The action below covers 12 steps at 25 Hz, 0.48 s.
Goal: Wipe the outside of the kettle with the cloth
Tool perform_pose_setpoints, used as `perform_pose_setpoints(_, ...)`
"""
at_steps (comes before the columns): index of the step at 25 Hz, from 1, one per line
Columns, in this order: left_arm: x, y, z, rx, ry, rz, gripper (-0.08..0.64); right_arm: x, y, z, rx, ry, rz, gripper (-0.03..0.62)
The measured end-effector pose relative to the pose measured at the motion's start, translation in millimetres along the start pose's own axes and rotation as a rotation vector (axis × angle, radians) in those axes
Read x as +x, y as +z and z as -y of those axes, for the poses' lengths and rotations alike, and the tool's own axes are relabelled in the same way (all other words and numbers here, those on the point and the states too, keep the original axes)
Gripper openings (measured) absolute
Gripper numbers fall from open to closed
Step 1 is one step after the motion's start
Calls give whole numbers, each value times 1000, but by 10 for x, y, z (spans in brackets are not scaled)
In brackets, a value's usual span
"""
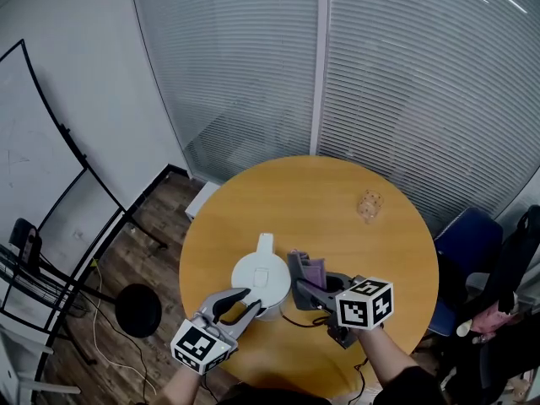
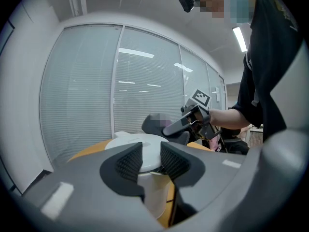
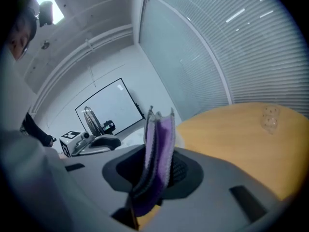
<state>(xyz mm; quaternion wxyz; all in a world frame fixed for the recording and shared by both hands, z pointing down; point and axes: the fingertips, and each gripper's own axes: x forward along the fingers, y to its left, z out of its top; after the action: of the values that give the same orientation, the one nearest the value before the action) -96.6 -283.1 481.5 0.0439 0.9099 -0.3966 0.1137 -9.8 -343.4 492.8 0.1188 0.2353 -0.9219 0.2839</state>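
A white kettle (image 1: 260, 277) stands on the round wooden table (image 1: 337, 184), towards its near side, spout pointing away from me. My left gripper (image 1: 251, 299) is open at the kettle's near left side; in the left gripper view the kettle's lid (image 2: 149, 150) shows through the gap between the dark pads (image 2: 126, 162). The right gripper (image 1: 301, 270) is at the kettle's right, shut on a folded purple cloth (image 1: 315, 268). That cloth (image 3: 158, 153) stands upright between the jaws in the right gripper view. I cannot tell whether it touches the kettle.
A clear glass (image 1: 369, 205) stands on the far right of the table. A thin black cable (image 1: 297, 320) lies by the kettle's base. A black stool (image 1: 138, 309) and a whiteboard stand (image 1: 51, 184) are on the left, a blue chair (image 1: 462, 245) on the right.
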Motion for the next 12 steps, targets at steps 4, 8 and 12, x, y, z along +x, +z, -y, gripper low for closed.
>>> perform_pose_setpoints(4,-6,-4,-15,-4,10,1,117,147,-194,174,51,10,-58,95)
perform_pose_setpoints(8,-27,-35,-14,2,16,-5,117,370,-698,486,162,-20,-159,95)
perform_pose_setpoints(12,-28,-31,-27,3,21,-10,117,606,-1238,812,242,-87,-265,95)
